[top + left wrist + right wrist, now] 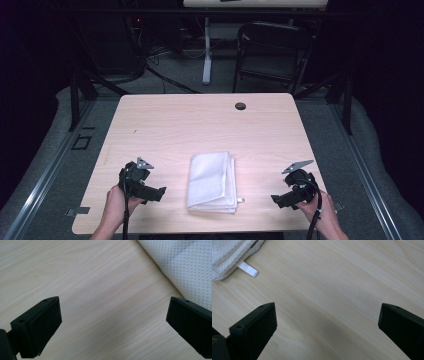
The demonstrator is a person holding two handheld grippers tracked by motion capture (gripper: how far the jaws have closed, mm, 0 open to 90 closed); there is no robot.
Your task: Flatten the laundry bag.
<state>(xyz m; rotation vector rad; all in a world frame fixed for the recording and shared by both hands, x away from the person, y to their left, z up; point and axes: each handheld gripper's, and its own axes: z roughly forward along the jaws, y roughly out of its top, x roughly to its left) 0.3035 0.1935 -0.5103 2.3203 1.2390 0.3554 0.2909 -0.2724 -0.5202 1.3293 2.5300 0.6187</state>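
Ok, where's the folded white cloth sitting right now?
In the high view the folded white cloth lies on the table near its front edge, midway between the left gripper and the right gripper, touching neither.

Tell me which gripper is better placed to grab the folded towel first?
Probably left. The left gripper sits nearer the white towel, and its own view has the towel just beyond one open jaw. The right gripper is also open, but stands farther from it.

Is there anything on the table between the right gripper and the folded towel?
No. In the high view, only bare table separates the right gripper and the folded white towel.
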